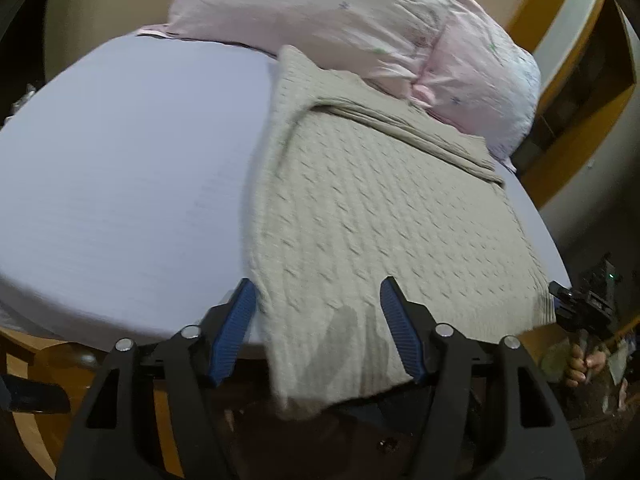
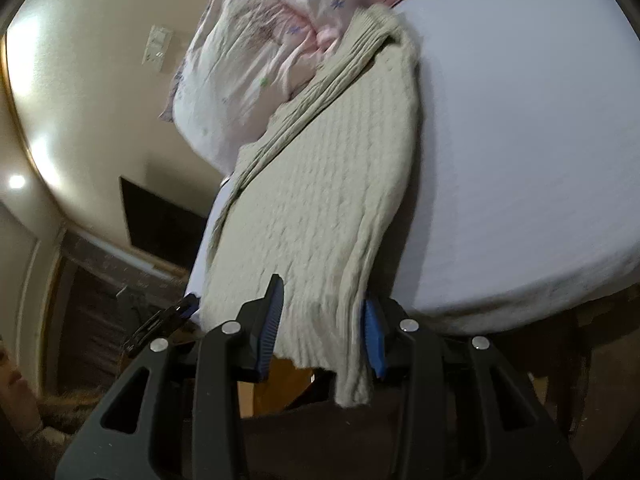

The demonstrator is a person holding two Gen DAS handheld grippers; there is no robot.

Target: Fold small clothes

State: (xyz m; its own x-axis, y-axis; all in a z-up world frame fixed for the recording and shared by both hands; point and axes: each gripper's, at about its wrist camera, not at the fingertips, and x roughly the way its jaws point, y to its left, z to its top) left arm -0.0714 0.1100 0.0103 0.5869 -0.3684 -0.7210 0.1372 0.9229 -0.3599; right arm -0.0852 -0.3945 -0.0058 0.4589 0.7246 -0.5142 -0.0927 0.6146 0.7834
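Observation:
A beige cable-knit sweater (image 1: 360,208) lies flat on a lavender bed sheet (image 1: 128,168), its hem hanging over the near bed edge. It also shows in the right wrist view (image 2: 328,200). My left gripper (image 1: 318,296) is open, its blue pads either side of the hanging hem, not pinching it. My right gripper (image 2: 324,312) is open too, with the sweater's other hem corner hanging between its pads. The right gripper also shows in the left wrist view (image 1: 576,308) at the sweater's right corner.
Two pink floral pillows (image 1: 360,20) lie at the head of the bed, touching the sweater's top. The pillows also show in the right wrist view (image 2: 248,68). A wooden bed frame (image 1: 24,364) runs below the mattress. A beige wall with a switch plate (image 2: 157,50) stands beyond.

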